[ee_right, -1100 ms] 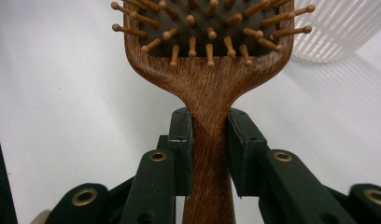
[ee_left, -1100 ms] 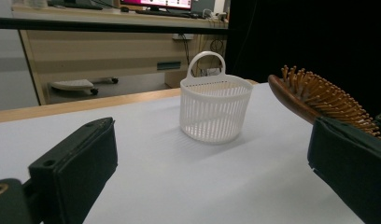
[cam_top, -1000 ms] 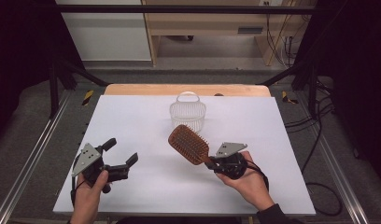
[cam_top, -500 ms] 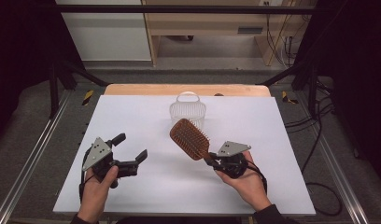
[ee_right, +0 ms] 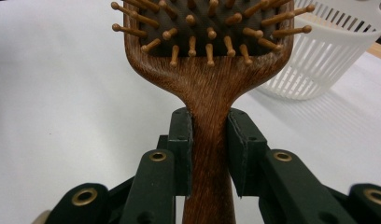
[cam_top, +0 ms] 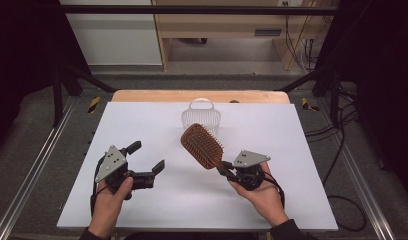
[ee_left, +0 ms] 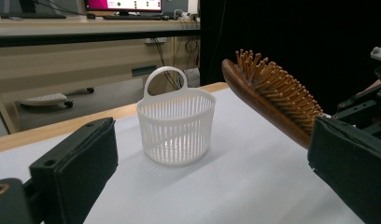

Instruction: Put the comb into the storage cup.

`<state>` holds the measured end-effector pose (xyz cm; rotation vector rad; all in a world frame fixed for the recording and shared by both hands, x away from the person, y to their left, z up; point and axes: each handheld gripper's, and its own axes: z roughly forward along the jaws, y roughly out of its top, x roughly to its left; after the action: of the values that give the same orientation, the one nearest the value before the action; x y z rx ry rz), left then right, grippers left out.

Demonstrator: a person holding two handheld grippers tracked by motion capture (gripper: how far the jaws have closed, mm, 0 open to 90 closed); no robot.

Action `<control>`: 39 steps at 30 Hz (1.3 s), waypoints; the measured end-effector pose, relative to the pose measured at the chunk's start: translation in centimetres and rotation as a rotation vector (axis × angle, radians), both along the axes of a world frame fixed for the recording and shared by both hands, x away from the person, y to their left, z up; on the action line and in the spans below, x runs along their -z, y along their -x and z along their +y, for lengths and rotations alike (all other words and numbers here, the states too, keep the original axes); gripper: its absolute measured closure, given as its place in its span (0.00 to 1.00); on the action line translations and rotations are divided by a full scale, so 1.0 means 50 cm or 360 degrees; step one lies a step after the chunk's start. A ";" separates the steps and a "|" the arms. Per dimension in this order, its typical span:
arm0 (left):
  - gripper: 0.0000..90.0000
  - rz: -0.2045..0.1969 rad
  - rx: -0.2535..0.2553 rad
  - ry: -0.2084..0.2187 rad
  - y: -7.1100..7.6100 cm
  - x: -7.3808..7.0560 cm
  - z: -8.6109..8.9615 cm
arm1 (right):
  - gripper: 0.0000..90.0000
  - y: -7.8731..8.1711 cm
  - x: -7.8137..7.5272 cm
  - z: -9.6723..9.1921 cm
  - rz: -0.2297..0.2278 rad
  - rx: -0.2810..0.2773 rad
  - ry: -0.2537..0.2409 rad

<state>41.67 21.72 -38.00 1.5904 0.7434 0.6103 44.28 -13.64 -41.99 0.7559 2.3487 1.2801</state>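
A brown wooden hairbrush (cam_top: pixel 202 146) with peg bristles is held by its handle in my right gripper (cam_top: pixel 225 171). Its head tilts up and away toward the white slatted basket (cam_top: pixel 201 117). In the right gripper view both pads (ee_right: pixel 183 144) press on the handle of the hairbrush (ee_right: pixel 209 88), bristles facing the camera, with the basket (ee_right: pixel 319 51) behind on the right. My left gripper (cam_top: pixel 146 157) stands open and empty at the table's front left. In the left gripper view the basket (ee_left: pixel 175 123) stands upright between its jaws, farther off, and the hairbrush (ee_left: pixel 272 100) rises at the right.
A white sheet (cam_top: pixel 302 145) covers the table, whose wooden edge (cam_top: pixel 202 96) shows at the back. Metal rails (cam_top: pixel 34 170) run along both sides. Cables (cam_top: pixel 337 135) lie on the floor at the right. A wooden bench (ee_left: pixel 86 46) stands beyond the table.
My left gripper has moved to the right toward the middle of the table, still open. The right gripper and the brush have stayed in place.
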 end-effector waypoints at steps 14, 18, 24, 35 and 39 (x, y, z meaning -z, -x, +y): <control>0.02 0.0026 0.0078 0.0070 -0.007 -0.012 -0.036 | 0.81 0.004 -0.018 0.013 -0.0074 -0.0027 -0.0081; 0.02 0.0039 0.0110 0.0091 -0.010 -0.015 -0.049 | 0.81 0.004 -0.023 0.021 -0.0092 -0.0037 -0.0098; 0.02 0.0042 0.0143 0.0133 -0.012 -0.026 -0.063 | 0.81 0.007 -0.032 0.033 -0.0123 -0.0053 -0.0129; 0.03 0.0115 0.0178 0.0222 -0.021 -0.036 -0.084 | 0.81 0.017 -0.042 0.044 -0.0174 -0.0080 -0.0173; 0.03 0.0166 0.0188 0.0300 -0.028 -0.042 -0.096 | 0.81 0.020 -0.043 0.045 -0.0185 -0.0080 -0.0186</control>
<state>43.09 16.91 -35.91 1.4880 0.7555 0.3625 43.28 -11.39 -39.86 0.6425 2.2296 1.4531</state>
